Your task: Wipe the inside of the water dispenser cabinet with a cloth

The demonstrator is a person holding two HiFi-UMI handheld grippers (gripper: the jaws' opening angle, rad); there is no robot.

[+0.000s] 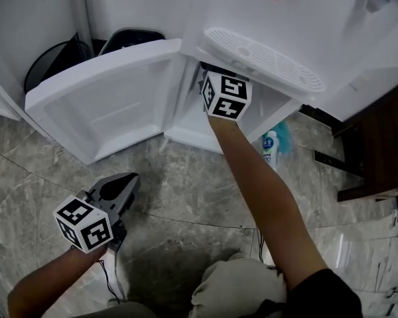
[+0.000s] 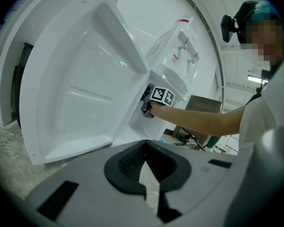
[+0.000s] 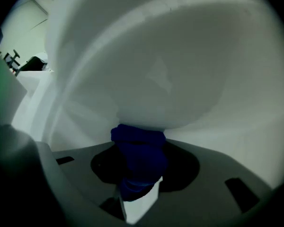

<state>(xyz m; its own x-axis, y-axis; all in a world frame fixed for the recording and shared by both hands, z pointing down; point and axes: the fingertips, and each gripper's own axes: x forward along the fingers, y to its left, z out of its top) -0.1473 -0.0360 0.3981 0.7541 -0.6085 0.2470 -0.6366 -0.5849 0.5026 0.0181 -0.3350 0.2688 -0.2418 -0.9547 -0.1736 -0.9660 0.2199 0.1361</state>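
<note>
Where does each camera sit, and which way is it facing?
Head view: on the person's head, looking steeply down at the open white plastic cabinet door; both forearms and the left gripper show.
Left gripper view: on the left gripper, facing the door's inner side; shut, empty jaws show.
Right gripper view: on the right gripper, facing the cabinet's white interior; its jaws clamp a dark blue cloth.
Shared: head and left gripper views both show the door and right forearm.
</note>
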